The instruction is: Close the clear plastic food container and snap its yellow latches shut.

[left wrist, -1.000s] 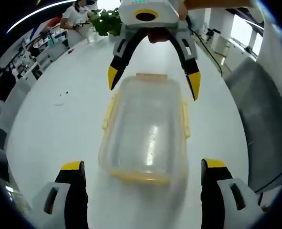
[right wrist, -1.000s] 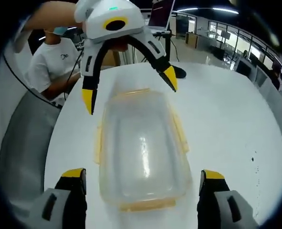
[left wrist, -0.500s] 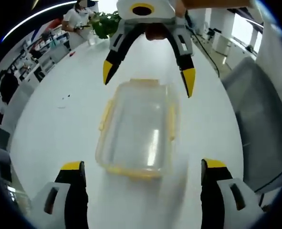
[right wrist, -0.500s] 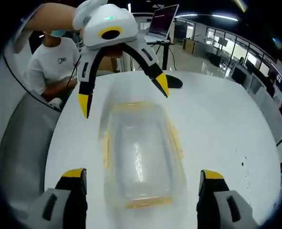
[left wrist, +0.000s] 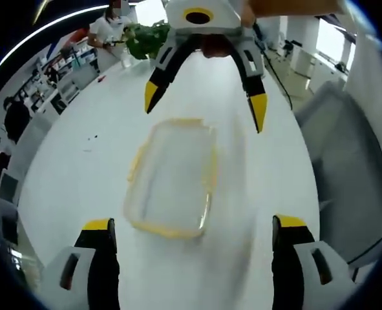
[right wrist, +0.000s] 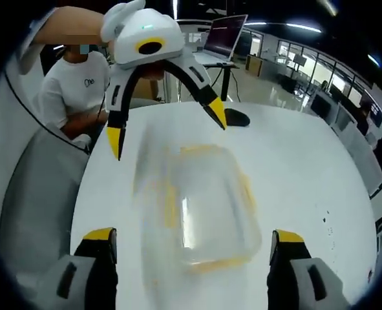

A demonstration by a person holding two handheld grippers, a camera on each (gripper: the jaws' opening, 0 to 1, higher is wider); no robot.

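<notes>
In the left gripper view, the left gripper was seen at 6 o'clock with its jaws spread wide and nothing between them. Just beyond, at the centre of the view, the clear plastic container lay on the white table, its yellow latches smeared by motion blur, so whether they were snapped down could not be made out. At 12 o'clock the right gripper was seen facing back, jaws parted and clear of the container, a person's hand partly cut off above it. A potted plant was seen far off at 11 o'clock.

In the right gripper view, the right gripper at 6 o'clock was likewise held open and empty. The container at centre was blurred still more heavily, its edges doubled. The left gripper was seen at 11 o'clock, open above the far end of the container. A seated person in a white shirt at 10 o'clock and a laptop at 12 o'clock were seen here.
</notes>
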